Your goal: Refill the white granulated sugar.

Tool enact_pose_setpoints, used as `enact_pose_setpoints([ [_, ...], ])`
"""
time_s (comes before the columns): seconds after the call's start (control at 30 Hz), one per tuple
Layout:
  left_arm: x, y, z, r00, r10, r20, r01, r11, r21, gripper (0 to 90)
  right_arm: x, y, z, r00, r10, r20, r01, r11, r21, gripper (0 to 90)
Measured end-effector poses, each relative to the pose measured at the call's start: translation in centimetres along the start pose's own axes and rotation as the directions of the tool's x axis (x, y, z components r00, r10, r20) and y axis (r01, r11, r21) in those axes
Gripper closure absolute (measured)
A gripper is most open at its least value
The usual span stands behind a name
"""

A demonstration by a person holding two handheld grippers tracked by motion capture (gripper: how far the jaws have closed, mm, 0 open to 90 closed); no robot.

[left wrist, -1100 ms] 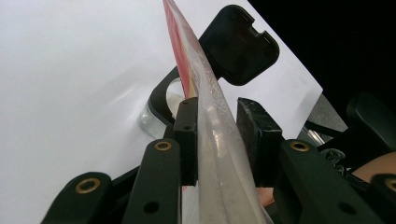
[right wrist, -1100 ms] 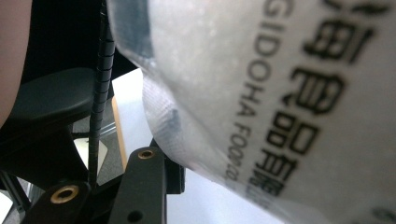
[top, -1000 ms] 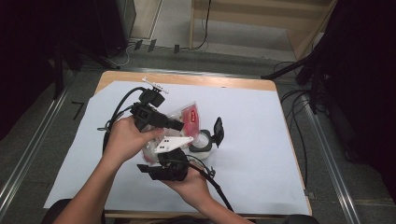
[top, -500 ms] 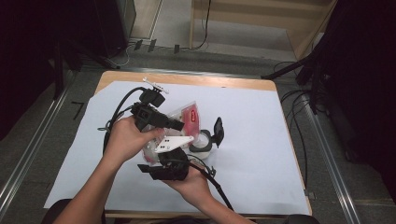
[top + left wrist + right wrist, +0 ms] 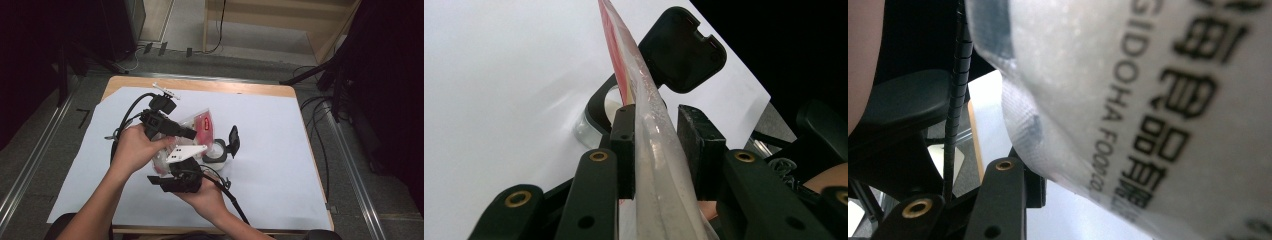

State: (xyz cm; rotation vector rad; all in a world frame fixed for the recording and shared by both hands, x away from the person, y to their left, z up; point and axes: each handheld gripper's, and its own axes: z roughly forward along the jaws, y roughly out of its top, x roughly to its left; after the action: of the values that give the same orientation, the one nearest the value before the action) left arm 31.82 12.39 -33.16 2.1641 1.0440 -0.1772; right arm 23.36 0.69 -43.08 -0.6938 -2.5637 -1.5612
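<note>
- The table [image 5: 300, 95] carried a white sheet [image 5: 280, 150]; I worked over its middle.
- The bag [image 5: 200, 122], clear with a red label, was held off the sheet between my two tongs.
- My left tongs [image 5: 655, 145] were clamped on the bag's edge, one pad on each face.
- My right tongs [image 5: 175, 182] lay under the bag; whether they gripped it, I cannot tell.
- A container [image 5: 216, 152] with its black lid [image 5: 233, 140] raised stood just beside the bag.
</note>
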Motion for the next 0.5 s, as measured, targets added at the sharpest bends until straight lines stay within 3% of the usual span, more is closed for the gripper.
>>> enact_pose_setpoints([
  [0.13, 0.10, -0.04, -0.01, 0.9997, -0.023, 0.007, 0.023, 0.9997, -0.001, 71.5, 0.01, -0.01, 0.00, 1.0000, -0.002, 0.001, 0.002, 1.000, 0.000, 63.5],
  [0.5, 0.06, -0.04, -0.05, 0.9995, -0.030, 0.005, 0.030, 0.9995, -0.002, 72.4, 0.04, -0.01, 0.05, 1.0000, -0.001, 0.003, 0.001, 1.000, -0.003, 63.5],
])
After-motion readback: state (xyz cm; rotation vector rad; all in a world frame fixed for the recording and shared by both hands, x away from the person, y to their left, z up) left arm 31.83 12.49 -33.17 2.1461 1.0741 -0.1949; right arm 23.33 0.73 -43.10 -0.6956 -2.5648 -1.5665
